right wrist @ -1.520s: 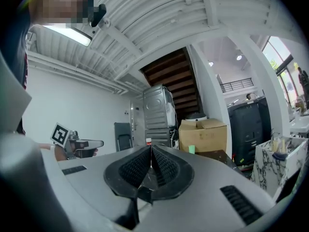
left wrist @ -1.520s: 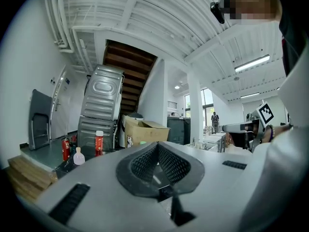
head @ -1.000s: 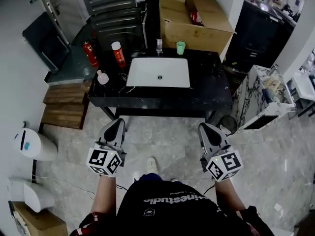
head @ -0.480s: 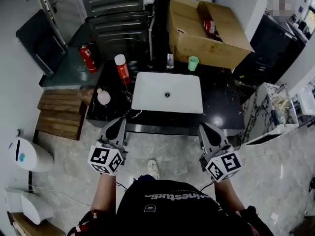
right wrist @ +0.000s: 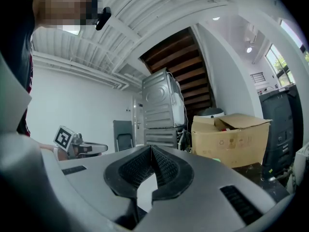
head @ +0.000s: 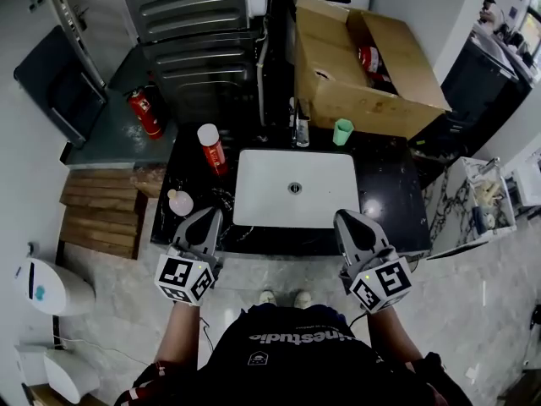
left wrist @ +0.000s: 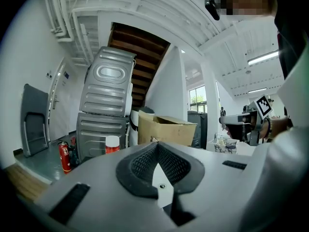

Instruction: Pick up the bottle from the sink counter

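— Where do our tongs stand?

— From the head view, our left tongs point(head: 210, 219) show against the front edge of the worktop point(head: 390, 194), near its left front corner. Our right tongs point(head: 346, 219) show against the same edge further right, in front of the white sink basin point(head: 262, 194). Both pairs are pressed together, and we hold nothing between the pads.

— And the bottle?

— We see two. The red bottle point(head: 211, 148) with a white cap stands upright toward the left rear corner, just left of the basin and well apart from both tongs. The small pink bottle point(head: 180, 202) sits at the left front corner, near our left tongs but not touching them.

— Anything else around us?

— A green cup point(head: 341, 131) stands at the rear edge, behind the basin's right corner. An open cardboard box point(head: 338, 91) lies beyond that edge. A fire extinguisher point(head: 145, 112) stands on the floor off the left edge.
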`<state>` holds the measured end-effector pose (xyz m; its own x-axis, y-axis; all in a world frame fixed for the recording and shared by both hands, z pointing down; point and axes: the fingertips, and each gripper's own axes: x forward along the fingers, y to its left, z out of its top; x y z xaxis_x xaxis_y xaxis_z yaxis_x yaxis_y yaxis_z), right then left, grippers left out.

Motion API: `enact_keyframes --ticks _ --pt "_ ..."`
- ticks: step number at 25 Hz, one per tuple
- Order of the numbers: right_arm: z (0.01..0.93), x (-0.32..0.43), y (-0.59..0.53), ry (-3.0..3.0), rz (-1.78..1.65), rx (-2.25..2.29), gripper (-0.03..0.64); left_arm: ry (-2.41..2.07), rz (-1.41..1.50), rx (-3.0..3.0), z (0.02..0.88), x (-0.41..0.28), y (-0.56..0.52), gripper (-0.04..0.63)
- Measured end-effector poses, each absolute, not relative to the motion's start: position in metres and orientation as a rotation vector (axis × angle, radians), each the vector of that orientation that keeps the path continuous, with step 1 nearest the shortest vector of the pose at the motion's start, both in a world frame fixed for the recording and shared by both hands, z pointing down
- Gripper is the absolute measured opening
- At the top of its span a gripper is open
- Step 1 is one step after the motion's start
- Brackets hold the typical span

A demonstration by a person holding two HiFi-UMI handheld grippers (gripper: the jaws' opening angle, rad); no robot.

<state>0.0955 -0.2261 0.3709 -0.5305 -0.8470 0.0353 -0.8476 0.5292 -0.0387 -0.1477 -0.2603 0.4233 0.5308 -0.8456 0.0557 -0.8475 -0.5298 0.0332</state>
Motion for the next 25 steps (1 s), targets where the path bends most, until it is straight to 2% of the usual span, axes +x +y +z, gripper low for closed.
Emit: enact_keyframes --ticks 10,13,16,21,25 --pt "0.382 0.050 -0.273 -2.869 0.126 1.244 0.038 -1.727 0.083 2.511 0.454 -0.184 -0.291 0.025" --pt "0.395 0.024 -0.277 -2.893 0.152 1.125 0.038 -1.812 0.123 2.426 0.474 -0.211 -0.299 0.151" --pt "0.405 0.002 -0.281 -2.906 0.172 1.033 0.038 -1.912 0.157 2.323 0.497 -0.246 -0.311 0.210" --pt "0.407 -0.016 -0.292 -2.904 0.174 0.984 0.038 -2.044 0.189 2.140 0.541 -0.302 -0.341 0.273" --pt "0.416 -0.018 -0.298 -2.875 0.195 0.990 0.038 -2.074 0.224 2.063 0.574 -0.320 -0.366 0.293"
